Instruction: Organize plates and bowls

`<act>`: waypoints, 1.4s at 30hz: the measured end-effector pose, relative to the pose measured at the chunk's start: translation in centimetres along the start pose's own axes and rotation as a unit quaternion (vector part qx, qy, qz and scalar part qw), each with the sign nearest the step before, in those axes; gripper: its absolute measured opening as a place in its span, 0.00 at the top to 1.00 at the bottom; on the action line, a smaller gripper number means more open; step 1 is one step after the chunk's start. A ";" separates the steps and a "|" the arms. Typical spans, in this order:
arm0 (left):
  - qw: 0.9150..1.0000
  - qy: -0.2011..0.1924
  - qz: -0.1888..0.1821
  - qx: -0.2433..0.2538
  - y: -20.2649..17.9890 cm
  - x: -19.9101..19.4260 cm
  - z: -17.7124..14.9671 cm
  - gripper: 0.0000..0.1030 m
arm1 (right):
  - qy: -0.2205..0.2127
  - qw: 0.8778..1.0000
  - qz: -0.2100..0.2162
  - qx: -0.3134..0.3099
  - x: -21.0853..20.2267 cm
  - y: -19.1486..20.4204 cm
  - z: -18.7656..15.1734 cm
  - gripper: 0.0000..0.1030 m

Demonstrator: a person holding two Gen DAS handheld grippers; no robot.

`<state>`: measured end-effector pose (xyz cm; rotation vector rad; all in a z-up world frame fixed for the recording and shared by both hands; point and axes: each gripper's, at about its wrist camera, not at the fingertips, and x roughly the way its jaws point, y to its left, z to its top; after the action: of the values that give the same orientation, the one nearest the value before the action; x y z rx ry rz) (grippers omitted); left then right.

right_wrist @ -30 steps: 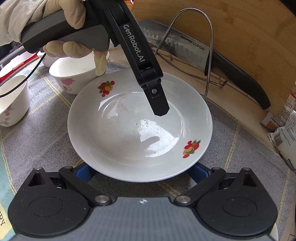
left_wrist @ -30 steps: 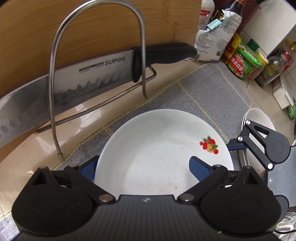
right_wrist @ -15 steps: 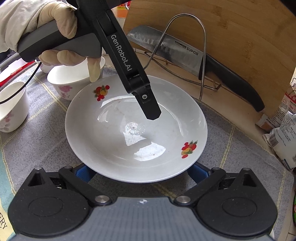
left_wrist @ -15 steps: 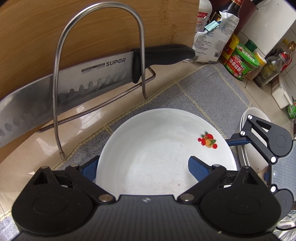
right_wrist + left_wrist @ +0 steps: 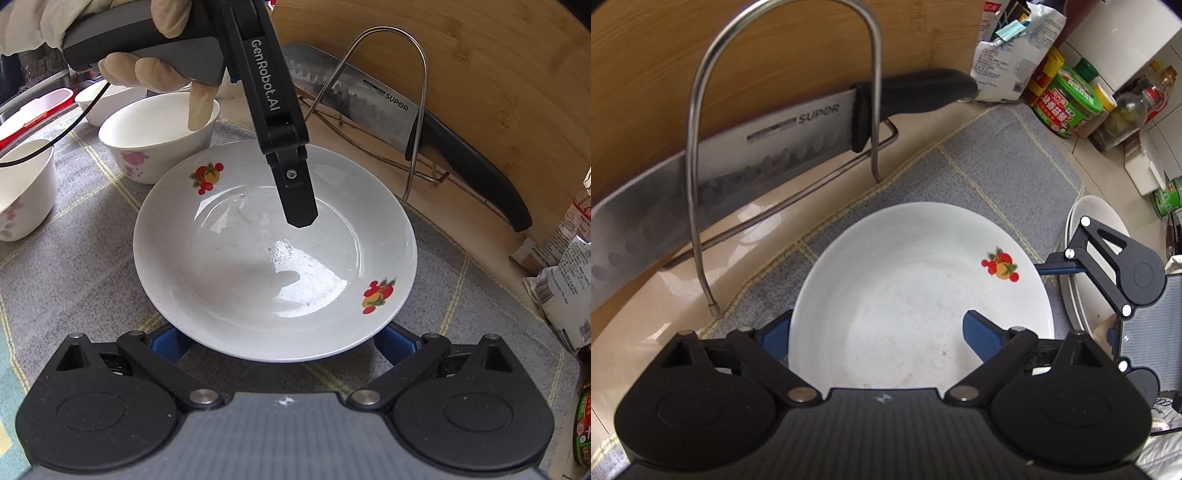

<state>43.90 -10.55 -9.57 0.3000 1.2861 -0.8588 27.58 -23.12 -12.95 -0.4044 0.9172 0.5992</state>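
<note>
A white deep plate [image 5: 923, 295] with red fruit prints lies on the grey mat [image 5: 997, 166]; it also shows in the right wrist view [image 5: 258, 258]. My left gripper [image 5: 879, 332] is open, one finger [image 5: 982, 336] inside the plate and the other outside under its rim. In the right wrist view that finger [image 5: 295, 199] hangs over the plate. My right gripper [image 5: 280, 341] is open with both fingers low under the plate's near rim. Its body shows in the left wrist view [image 5: 1123, 273].
A wire rack [image 5: 783, 122] holds a large knife [image 5: 775, 147] against a wooden board [image 5: 738, 44]. White flowered bowls [image 5: 159, 136] stand at the left. A stack of plates [image 5: 1082, 221] lies at the right. Jars and bags [image 5: 1067, 99] crowd the far right.
The left gripper has drawn slightly nearer over the plate. The right gripper has shifted left, so the plate sits further right in its view. Both stay open.
</note>
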 end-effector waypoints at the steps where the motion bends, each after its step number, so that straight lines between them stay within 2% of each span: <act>1: 1.000 0.001 -0.002 0.001 0.1 0.1 0.1 0.13 | 0.000 1.000 0.000 0.000 0.0 0.0 0.0 0.00; 7: 1.000 0.008 0.008 0.018 -0.4 0.4 0.2 0.13 | -0.007 1.000 -0.007 0.005 -0.2 0.1 -0.1 0.00; 26: 0.999 -0.017 0.024 0.026 -0.8 -0.7 -0.1 0.13 | -0.018 1.000 -0.016 0.012 -1.1 -0.2 0.0 0.00; 35: 0.999 -0.012 0.031 0.034 -0.8 0.1 -0.2 0.12 | -0.029 0.999 0.024 0.027 -1.0 -1.1 -0.2 0.00; 42: 0.999 -0.003 0.037 0.037 -0.7 0.9 -0.2 0.12 | -0.031 0.998 0.048 0.013 -0.3 -1.2 -0.2 0.00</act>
<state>43.31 -11.25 -10.32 0.4018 1.2318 -0.8443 28.15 -24.25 -12.73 -0.3171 0.8879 0.6834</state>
